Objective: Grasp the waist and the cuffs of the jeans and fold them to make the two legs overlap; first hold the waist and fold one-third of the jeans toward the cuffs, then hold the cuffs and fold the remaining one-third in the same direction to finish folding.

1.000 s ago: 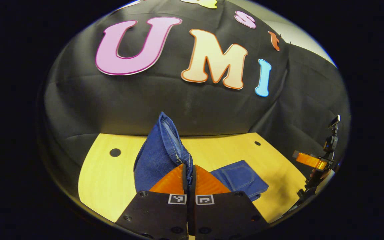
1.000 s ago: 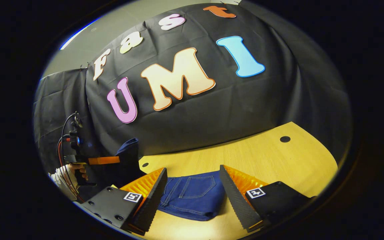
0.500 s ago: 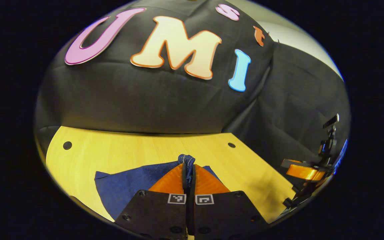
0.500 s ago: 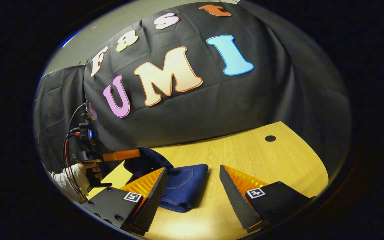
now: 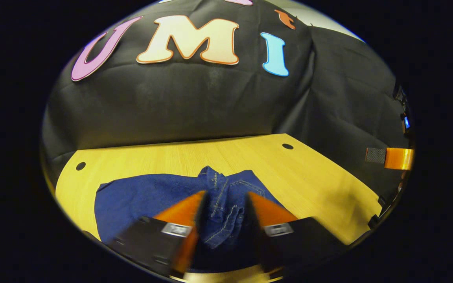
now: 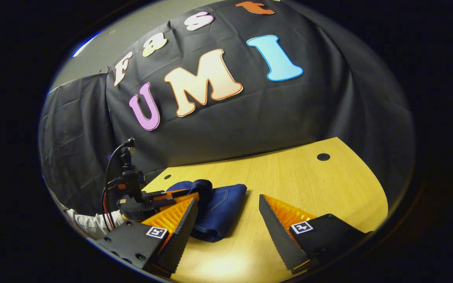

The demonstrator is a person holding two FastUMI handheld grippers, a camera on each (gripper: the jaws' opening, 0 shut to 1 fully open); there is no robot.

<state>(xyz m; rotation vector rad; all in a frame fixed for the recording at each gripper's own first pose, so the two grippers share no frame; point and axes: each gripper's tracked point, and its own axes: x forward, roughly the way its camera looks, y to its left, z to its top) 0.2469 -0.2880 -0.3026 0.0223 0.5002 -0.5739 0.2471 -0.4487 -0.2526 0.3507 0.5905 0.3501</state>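
Nearest you, your left gripper sits low over the table with its fingers parted and blurred; a bunched ridge of denim lies between them, but the pads do not look pressed on it, so judge it released or nearly so. Your right gripper hangs wide open and empty above bare table, just beside the bundle. Beyond the fingers, the jeans rest as a compact folded stack on the wood, one rumpled hump on top beside your left gripper. The folds look essentially done; what seems left is drawing clear and perhaps flattening that hump.
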